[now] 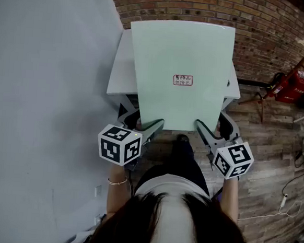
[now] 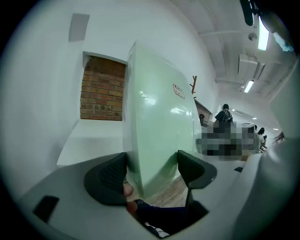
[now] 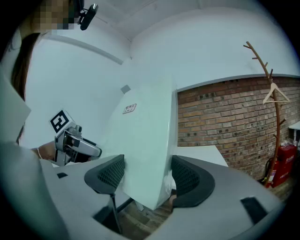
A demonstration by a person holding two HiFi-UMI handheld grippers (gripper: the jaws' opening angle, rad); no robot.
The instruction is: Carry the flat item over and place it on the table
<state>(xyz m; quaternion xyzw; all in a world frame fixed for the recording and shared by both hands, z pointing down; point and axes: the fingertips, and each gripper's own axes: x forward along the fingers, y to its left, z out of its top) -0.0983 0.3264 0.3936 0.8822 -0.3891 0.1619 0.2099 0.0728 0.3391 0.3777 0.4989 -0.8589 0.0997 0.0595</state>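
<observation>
One panel [image 1: 180, 68], clamped by two claws, left claw [image 1: 150, 127] and right claw [image 1: 203, 130], above one table [image 1: 119, 74]; bystanders [image 2: 226, 117] only in left gripper view.

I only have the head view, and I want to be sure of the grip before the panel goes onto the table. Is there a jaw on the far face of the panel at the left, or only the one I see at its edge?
Observer: Yes. In the left gripper view the panel passes between the two jaws of the left gripper, with a pad against each face.
Operator: And on the right?
Observer: The same. The right gripper has the panel's corner between its jaws, a pad on each face.
Operator: Is anyone close by?
Observer: Not close. The left gripper view shows people standing well back across the room.
</observation>
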